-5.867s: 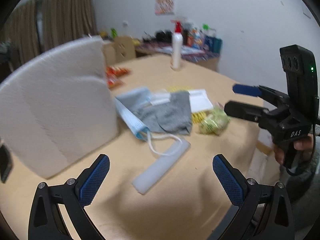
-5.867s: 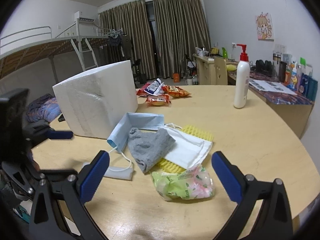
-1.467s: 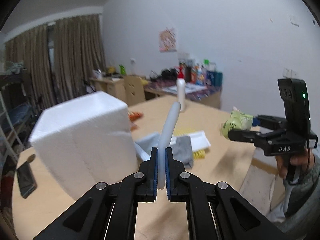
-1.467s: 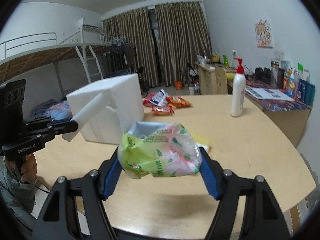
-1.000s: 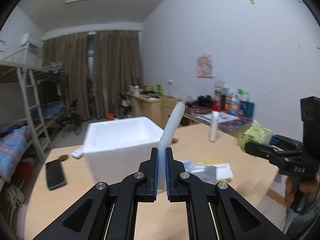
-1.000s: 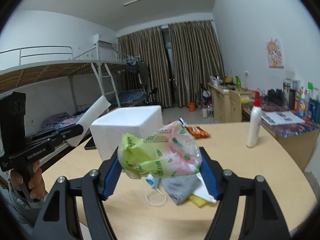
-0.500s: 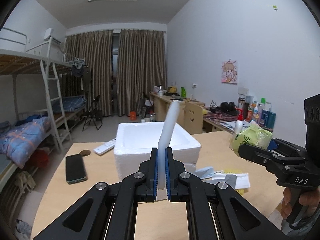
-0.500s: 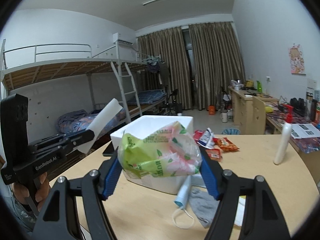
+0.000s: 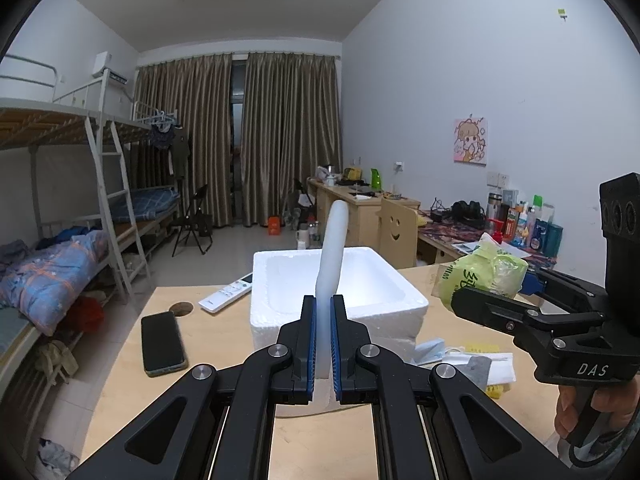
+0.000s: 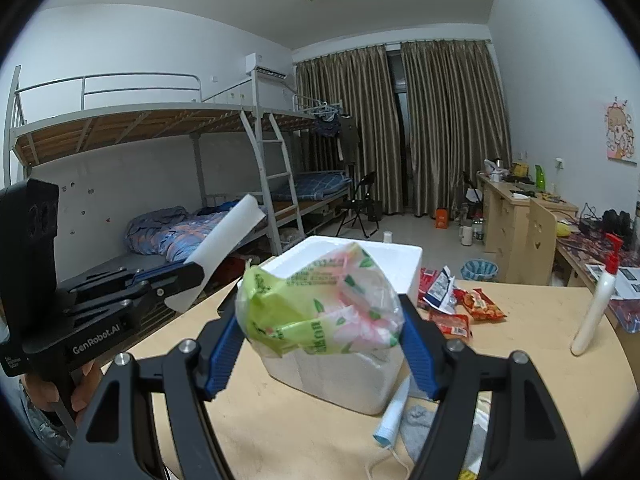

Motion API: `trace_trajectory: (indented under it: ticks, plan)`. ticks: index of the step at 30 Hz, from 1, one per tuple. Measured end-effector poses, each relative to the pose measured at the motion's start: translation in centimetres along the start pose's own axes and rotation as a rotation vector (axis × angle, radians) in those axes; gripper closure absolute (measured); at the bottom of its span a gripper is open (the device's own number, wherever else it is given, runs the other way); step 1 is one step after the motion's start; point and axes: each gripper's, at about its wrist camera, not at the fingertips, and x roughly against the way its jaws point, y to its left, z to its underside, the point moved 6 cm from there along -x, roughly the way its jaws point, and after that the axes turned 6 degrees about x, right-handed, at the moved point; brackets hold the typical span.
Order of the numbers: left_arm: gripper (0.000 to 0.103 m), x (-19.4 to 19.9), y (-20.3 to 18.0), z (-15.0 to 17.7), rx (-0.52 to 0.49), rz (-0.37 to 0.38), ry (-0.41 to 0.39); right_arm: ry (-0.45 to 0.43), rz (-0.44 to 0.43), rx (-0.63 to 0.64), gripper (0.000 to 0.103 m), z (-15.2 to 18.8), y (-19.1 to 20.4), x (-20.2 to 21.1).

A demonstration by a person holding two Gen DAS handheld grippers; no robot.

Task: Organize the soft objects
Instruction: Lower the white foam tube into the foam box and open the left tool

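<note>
My left gripper (image 9: 323, 344) is shut on a long white foam strip (image 9: 331, 256) that stands up in front of the open white foam box (image 9: 384, 300). In the right wrist view the same strip (image 10: 224, 248) sticks out of that gripper (image 10: 188, 276) at the left. My right gripper (image 10: 320, 344) is shut on a green and pink tissue pack (image 10: 316, 308), held in the air just before the foam box (image 10: 360, 376). The pack (image 9: 480, 276) also shows at the right of the left wrist view. A blue face mask (image 10: 394, 412) and a grey cloth (image 10: 418, 426) lie by the box.
On the wooden table (image 9: 224, 332) lie a black phone (image 9: 162, 342) and a white remote (image 9: 226, 298) left of the box. Snack packets (image 10: 460, 304) and a white pump bottle (image 10: 596, 300) stand beyond it. A bunk bed (image 10: 180, 184) fills the left of the room.
Both grippers have risen and swung toward the foam box with their loads; its open top now shows in the left wrist view. Neither grip has changed.
</note>
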Motion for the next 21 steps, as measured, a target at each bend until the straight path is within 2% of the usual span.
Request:
trace_trajectory:
  ticks: [21]
  plan:
    - [0.096,-7.1,1.9,-3.0,0.006,0.022,0.09,0.039,-0.003,0.01,0.027,-1.7,-1.0,-3.8]
